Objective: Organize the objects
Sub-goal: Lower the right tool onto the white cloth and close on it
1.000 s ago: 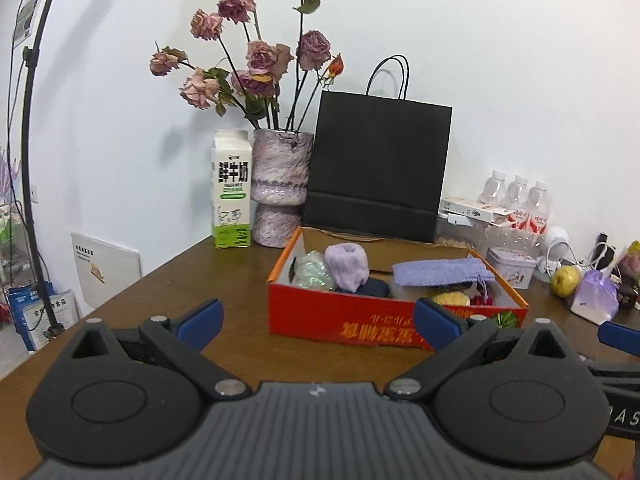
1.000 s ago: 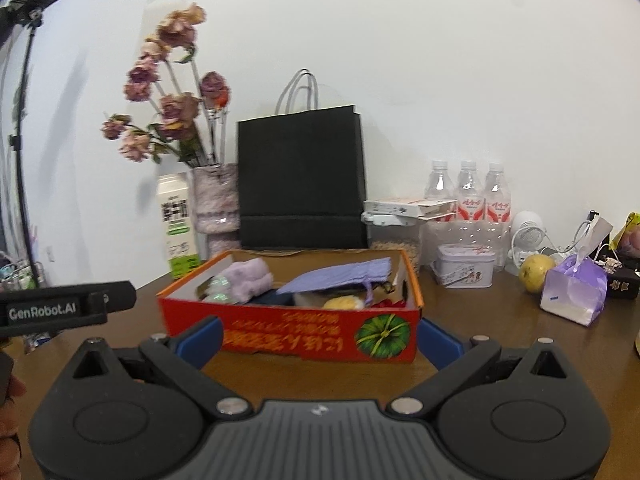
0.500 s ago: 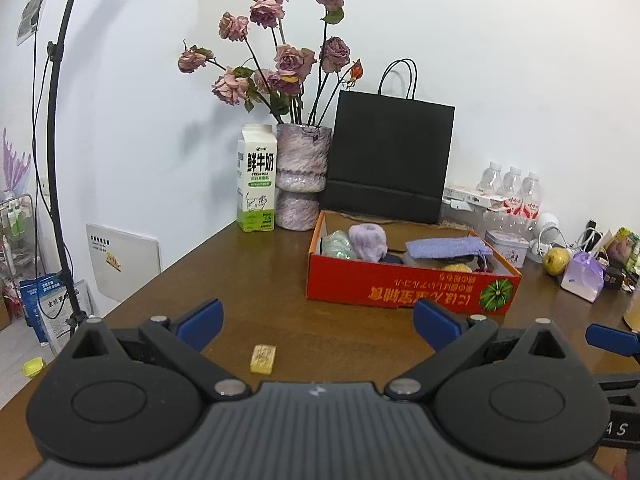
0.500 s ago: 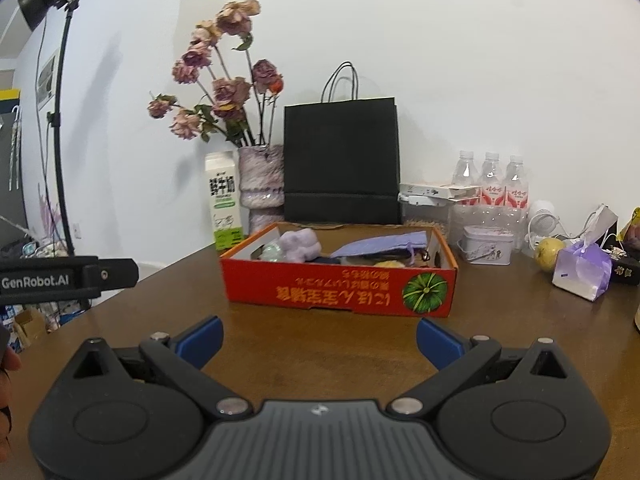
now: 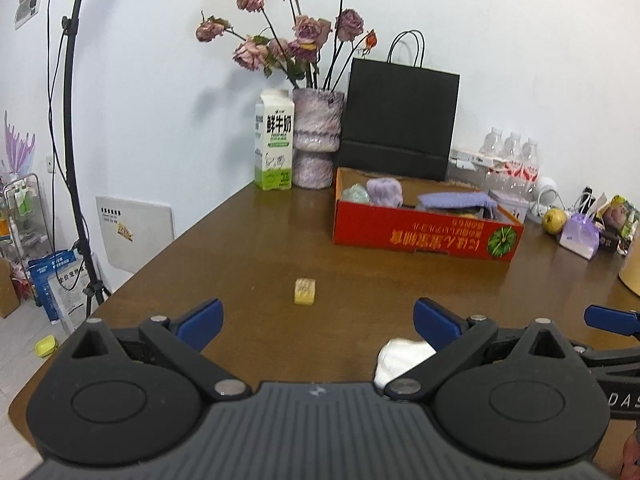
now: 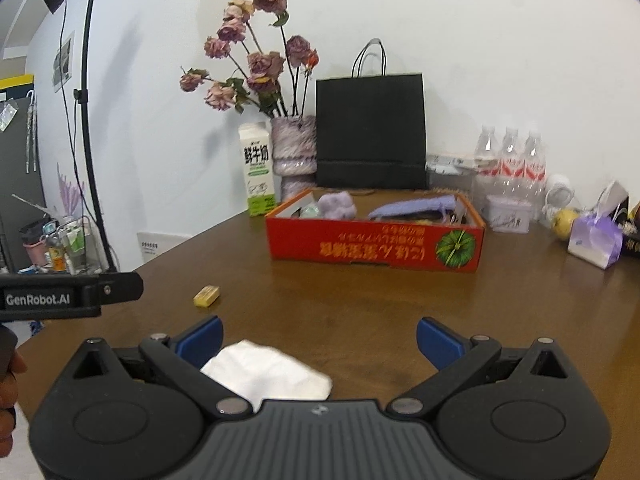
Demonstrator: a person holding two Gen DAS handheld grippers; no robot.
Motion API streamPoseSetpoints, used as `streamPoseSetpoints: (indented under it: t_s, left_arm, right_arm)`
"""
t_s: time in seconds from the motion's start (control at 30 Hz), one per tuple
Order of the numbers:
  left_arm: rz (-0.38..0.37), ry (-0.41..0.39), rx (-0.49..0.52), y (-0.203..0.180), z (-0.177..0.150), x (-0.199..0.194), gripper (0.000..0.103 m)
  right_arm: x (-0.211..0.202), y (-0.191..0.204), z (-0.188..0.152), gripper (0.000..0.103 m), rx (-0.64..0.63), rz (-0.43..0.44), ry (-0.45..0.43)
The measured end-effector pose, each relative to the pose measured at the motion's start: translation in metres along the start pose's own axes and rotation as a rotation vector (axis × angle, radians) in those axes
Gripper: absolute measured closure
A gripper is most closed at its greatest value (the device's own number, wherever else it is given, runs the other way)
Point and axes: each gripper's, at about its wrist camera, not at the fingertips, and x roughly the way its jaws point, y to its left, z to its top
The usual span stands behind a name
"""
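A red cardboard box (image 5: 424, 234) (image 6: 376, 242) sits mid-table, holding a lilac fuzzy ball (image 5: 385, 191), a purple cloth pouch (image 5: 456, 201) and other small items. A small yellow block (image 5: 305, 291) (image 6: 206, 296) lies loose on the brown table, ahead of my left gripper (image 5: 318, 320). A crumpled white tissue (image 5: 402, 358) (image 6: 266, 374) lies close in front, between the two tools. My left gripper is open and empty. My right gripper (image 6: 320, 338) is also open, with the tissue just inside its left finger.
At the back stand a milk carton (image 5: 274, 146), a vase of dried roses (image 5: 316, 140), a black paper bag (image 5: 400, 120) and water bottles (image 5: 510, 152). A yellow apple (image 5: 554, 220) and a lilac pouch (image 5: 580, 236) lie right. The table edge (image 5: 132, 280) drops off left beside a light stand.
Both grippers have drawn back from the red box, which now looks smaller and farther. The yellow block and the white tissue have come into view on the near table.
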Motion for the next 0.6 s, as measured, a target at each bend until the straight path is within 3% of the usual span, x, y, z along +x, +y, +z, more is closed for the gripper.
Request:
streamPoseSetpoints:
  t_s: [0.33,0.6]
  left_arm:
    - [0.003,0.049,0.018,0.021,-0.016,-0.006,0.000]
    - [0.015,0.083,0.006,0.034,-0.024,0.003,0.000]
  right_arm:
    - [0.011,0.019,-0.020,0.000,0.026,0.003,0.095]
    - [0.052,0.034,-0.024,0.000,0.000,0.039,0.216]
